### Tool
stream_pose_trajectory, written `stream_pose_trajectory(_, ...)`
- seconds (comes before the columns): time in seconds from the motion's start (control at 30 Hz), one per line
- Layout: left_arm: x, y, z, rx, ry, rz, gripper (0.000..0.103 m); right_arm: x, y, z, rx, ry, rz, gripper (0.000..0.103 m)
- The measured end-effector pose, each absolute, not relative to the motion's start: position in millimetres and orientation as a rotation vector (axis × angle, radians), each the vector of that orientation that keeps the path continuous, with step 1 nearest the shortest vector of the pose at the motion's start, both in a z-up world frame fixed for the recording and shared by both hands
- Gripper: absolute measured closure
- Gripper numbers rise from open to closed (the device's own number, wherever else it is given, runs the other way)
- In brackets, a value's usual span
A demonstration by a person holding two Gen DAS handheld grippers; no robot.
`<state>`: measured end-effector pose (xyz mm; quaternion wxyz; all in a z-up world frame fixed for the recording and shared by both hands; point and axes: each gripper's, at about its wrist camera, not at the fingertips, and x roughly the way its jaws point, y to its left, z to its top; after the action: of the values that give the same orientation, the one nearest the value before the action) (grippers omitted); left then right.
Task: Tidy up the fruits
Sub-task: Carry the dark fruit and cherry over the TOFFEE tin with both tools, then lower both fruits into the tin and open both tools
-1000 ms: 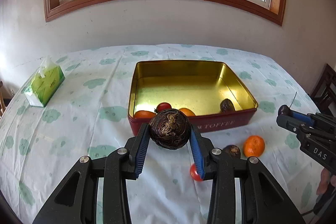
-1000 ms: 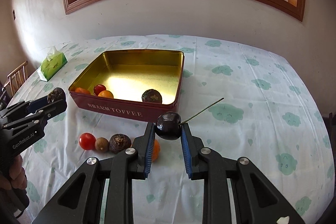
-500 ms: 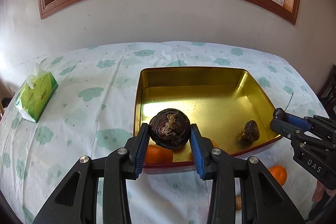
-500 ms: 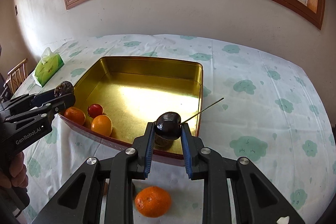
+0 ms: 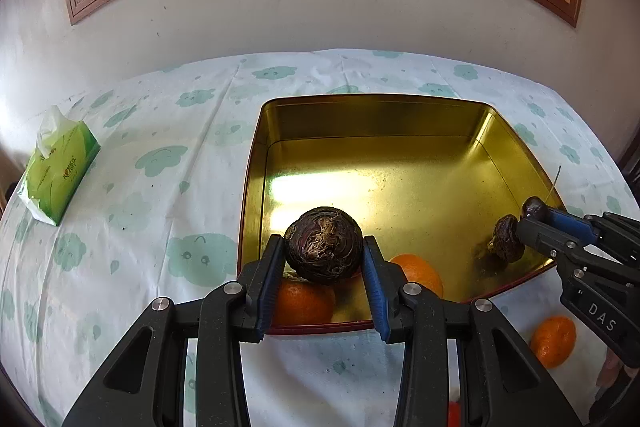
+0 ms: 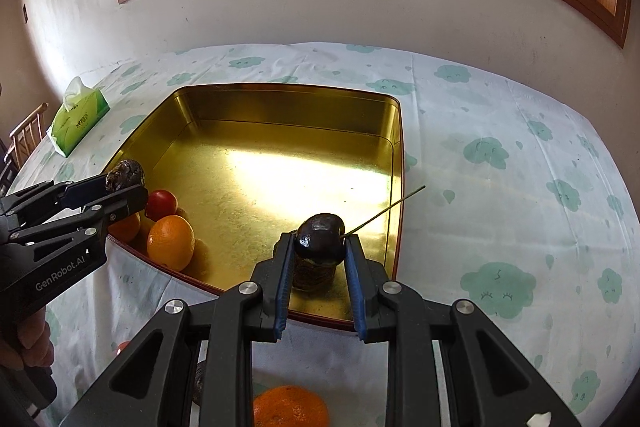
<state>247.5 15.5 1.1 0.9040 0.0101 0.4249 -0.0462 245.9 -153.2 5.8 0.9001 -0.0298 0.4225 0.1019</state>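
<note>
Left wrist view: the left gripper (image 5: 323, 267) pinches a dark ridged round fruit (image 5: 323, 245) over the near-left corner of the gold tin (image 5: 376, 115). Under it lie two oranges (image 5: 302, 301), and a wrinkled brown fruit (image 5: 505, 239) sits at 3 o'clock in the tin. One more orange (image 5: 554, 341) rests on the tablecloth (image 5: 160, 187) at 4 o'clock. Right wrist view: the right gripper (image 6: 318, 259) clamps a glossy dark fruit with a long stem (image 6: 320, 233) above the tin's near-right corner; a red tomato (image 6: 162, 203) lies at 9 o'clock.

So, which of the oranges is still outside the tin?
The orange on the tablecloth, near the right gripper. The other two lie inside the tin.
</note>
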Motion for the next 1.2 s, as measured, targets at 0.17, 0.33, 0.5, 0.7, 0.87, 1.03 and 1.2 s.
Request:
stream_pose_trajectory(0.17,246.1,11.2,-0.5,0.051,0.871,-0.073,0.063,246.0,-153.6,5.5,-0.056,0.874,0.209,0.080)
stream_pose_trajectory(0.33,246.6,12.2,-0.9,0.039,0.883,-0.069,0.063,246.1,-153.7,5.2,-0.054,0.883,0.201,0.079)
stream_pose_trajectory(0.5,246.8,12.5,-1.1,0.043,0.884,-0.071,0.063,246.6,-153.9,5.3,-0.056,0.886,0.199,0.078)
stream_pose_trajectory(0.7,246.9,11.8,-1.4,0.042,0.892,-0.064,0.057,246.3,-153.9,5.8,-0.051,0.886,0.208,0.074)
stream_pose_trajectory(0.87,242.7,9.5,1.5,0.039,0.886,-0.071,0.050,242.4,-151.9,9.3,-0.064,0.878,0.209,0.067)
stream_pose_trajectory(1.03,234.7,8.0,6.8,0.038,0.875,-0.074,0.048,235.3,-152.0,15.4,-0.066,0.869,0.203,0.065)
stream_pose_trajectory(1.2,221.2,9.3,16.3,0.028,0.856,-0.075,0.048,220.3,-152.4,22.5,-0.066,0.854,0.198,0.065)
